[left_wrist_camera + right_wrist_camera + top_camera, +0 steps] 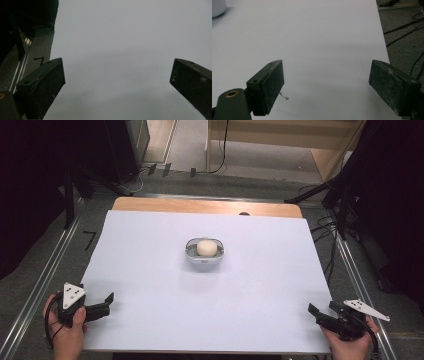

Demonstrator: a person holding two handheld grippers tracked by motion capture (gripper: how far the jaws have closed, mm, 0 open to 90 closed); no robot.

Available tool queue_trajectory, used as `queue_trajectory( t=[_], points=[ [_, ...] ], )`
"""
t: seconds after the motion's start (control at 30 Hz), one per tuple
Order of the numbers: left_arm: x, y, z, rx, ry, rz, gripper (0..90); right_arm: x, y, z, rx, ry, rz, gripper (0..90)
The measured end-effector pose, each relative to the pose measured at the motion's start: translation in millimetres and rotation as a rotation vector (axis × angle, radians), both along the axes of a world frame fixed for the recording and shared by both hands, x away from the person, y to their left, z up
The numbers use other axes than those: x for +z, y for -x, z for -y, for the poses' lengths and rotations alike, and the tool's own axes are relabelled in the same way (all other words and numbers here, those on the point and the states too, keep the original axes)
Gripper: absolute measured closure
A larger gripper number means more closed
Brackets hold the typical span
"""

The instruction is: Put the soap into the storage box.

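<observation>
A small white-grey bowl-like holder sits near the middle of the white sheet, with a round cream ball resting in it. My left gripper rests at the sheet's near-left corner, held in a hand, jaws wide apart and empty. At the near-right corner my right gripper is also open with nothing between its jaws. In the left gripper view the gripper looks over bare sheet. In the right gripper view the gripper faces bare sheet, with the holder's edge at the top left.
The white sheet covers a wooden table. Metal rails run along the left and right sides. Cables lie on the grey floor at the right. Dark stands and furniture are at the back.
</observation>
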State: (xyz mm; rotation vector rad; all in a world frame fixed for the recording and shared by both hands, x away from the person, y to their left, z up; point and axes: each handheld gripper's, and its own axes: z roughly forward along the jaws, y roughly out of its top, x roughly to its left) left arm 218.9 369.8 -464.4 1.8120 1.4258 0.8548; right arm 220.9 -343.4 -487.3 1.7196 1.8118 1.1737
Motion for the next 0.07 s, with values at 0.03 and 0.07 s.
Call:
queue_trajectory(
  t=[0.03, 0.07],
  points=[
    [0.0, -0.1, -0.1, -0.001, 0.0, -0.001, 0.4, 0.0, -0.1, -0.1, -0.003, -0.003, 0.0, 13.3],
    [0.1, -0.1, -0.1, -0.002, 0.0, -0.002, 0.4, 0.1, -0.3, -0.5, -0.004, 0.002, 0.004, 13.5]
  ],
)
